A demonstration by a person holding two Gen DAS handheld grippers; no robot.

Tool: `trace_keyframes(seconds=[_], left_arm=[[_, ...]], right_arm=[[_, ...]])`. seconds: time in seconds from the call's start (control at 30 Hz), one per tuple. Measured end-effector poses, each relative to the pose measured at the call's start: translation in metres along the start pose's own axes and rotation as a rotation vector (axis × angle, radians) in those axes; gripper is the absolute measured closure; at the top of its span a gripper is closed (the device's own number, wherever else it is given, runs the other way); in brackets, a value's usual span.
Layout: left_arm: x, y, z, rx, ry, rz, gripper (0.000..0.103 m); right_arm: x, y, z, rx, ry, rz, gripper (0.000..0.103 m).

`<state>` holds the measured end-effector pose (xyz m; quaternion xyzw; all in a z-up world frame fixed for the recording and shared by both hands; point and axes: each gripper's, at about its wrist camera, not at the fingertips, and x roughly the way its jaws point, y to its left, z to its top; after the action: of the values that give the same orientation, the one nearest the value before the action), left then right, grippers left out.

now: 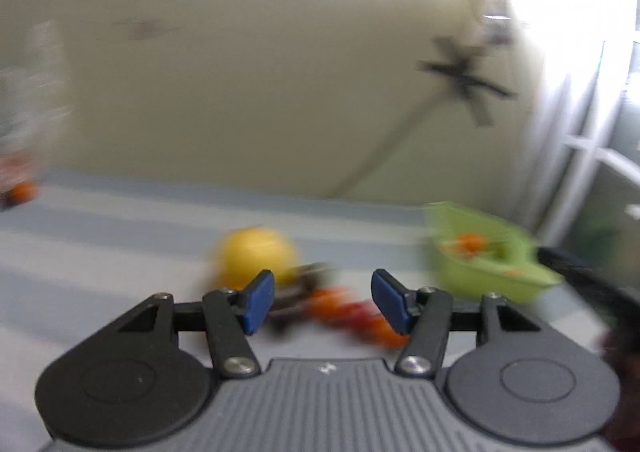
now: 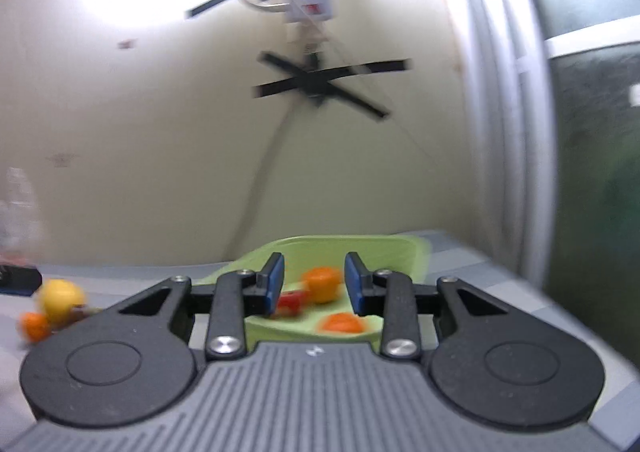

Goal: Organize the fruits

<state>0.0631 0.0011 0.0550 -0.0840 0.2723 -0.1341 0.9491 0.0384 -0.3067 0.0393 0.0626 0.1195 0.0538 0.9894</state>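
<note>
Both grippers are spread and empty. The right gripper [image 2: 314, 280] hovers over a green tray [image 2: 400, 248] holding oranges [image 2: 322, 284]. The left gripper [image 1: 322, 302] faces a lemon [image 1: 256, 252] and blurred loose fruit [image 1: 348, 312] on the table [image 1: 100, 252]. A hasty, blurred reach could knock the round fruit rolling away.

Green tray [image 2: 404, 252], yellow fruit [image 1: 256, 254], orange fruit [image 2: 323, 283].
</note>
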Motion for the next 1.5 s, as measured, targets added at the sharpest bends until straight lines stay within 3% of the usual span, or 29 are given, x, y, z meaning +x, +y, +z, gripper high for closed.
trace_keyframes(seconds=[0.13, 0.27, 0.33, 0.47, 0.67, 0.8, 1.0, 1.1, 1.27, 1.4, 1.5], left_arm=[[0.015, 0.038, -0.008, -0.079, 0.054, 0.042, 0.048], [0.033, 0.049, -0.014, -0.123, 0.085, 0.023, 0.048], [0.039, 0.053, -0.018, -0.145, 0.084, 0.01, 0.048], [0.043, 0.055, -0.018, -0.164, 0.063, -0.003, 0.062], [0.042, 0.062, -0.02, -0.206, 0.049, -0.046, 0.069], [0.04, 0.056, -0.021, -0.17, 0.042, -0.053, 0.069], [0.02, 0.031, -0.029, -0.125, 0.05, -0.23, 0.069], [0.016, -0.006, -0.033, -0.059, 0.083, -0.335, 0.069], [0.022, -0.076, -0.043, 0.06, 0.161, -0.443, 0.069], [0.03, -0.114, -0.054, 0.153, 0.197, -0.432, 0.069], [0.032, -0.125, -0.06, 0.184, 0.211, -0.395, 0.062]], right_arm=[[-0.001, 0.064, -0.012, -0.082, 0.122, 0.229, 0.068], [0.015, 0.135, -0.028, -0.267, 0.201, 0.33, 0.069], [0.031, 0.159, -0.032, -0.331, 0.226, 0.347, 0.069], [0.064, 0.188, -0.04, -0.413, 0.275, 0.336, 0.069], [0.09, 0.206, -0.049, -0.504, 0.319, 0.312, 0.074], [0.09, 0.196, -0.046, -0.46, 0.334, 0.297, 0.079], [0.023, 0.157, -0.044, -0.296, 0.261, 0.289, 0.079], [-0.023, 0.12, -0.051, -0.226, 0.22, 0.198, 0.079], [-0.051, 0.069, -0.063, -0.187, 0.279, 0.026, 0.079], [-0.064, 0.049, -0.065, -0.147, 0.281, 0.005, 0.078], [-0.067, 0.046, -0.067, -0.153, 0.273, 0.023, 0.078]])
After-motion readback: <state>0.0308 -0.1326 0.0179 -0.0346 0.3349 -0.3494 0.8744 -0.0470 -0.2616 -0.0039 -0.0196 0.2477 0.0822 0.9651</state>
